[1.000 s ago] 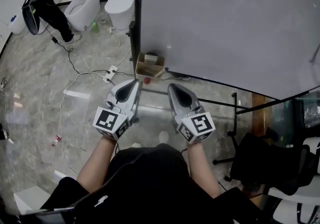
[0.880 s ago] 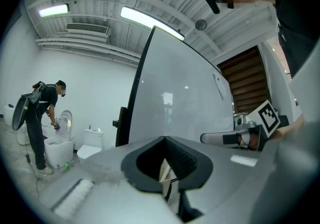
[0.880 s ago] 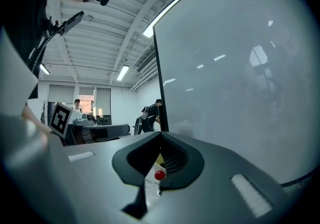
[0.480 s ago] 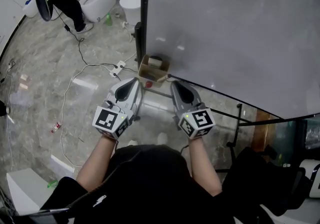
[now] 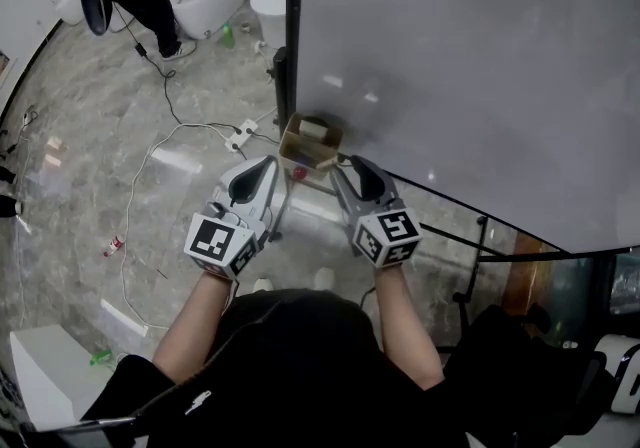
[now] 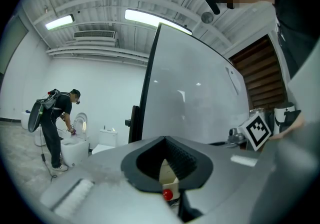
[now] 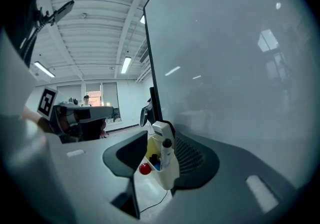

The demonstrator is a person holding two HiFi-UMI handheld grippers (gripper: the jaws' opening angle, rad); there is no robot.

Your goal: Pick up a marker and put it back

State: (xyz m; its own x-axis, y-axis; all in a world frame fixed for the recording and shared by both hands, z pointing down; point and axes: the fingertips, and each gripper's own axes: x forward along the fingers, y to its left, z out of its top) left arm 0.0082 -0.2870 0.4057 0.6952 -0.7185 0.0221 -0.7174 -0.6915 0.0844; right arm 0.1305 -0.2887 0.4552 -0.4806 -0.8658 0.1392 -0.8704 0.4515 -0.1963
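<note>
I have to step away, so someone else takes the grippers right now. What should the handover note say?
Left gripper: fingers shut, empty.
Right gripper: fingers opening, nothing gripped, aimed at the cream plastic holder at the whiteboard's lower corner.
Black-capped white marker: upright in that holder.
Done: approach only, it seems; no marker is held.
Left: grasp the marker, lift it, put it back.

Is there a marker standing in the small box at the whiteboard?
Yes, a white marker with a black cap stands in the box.
</note>
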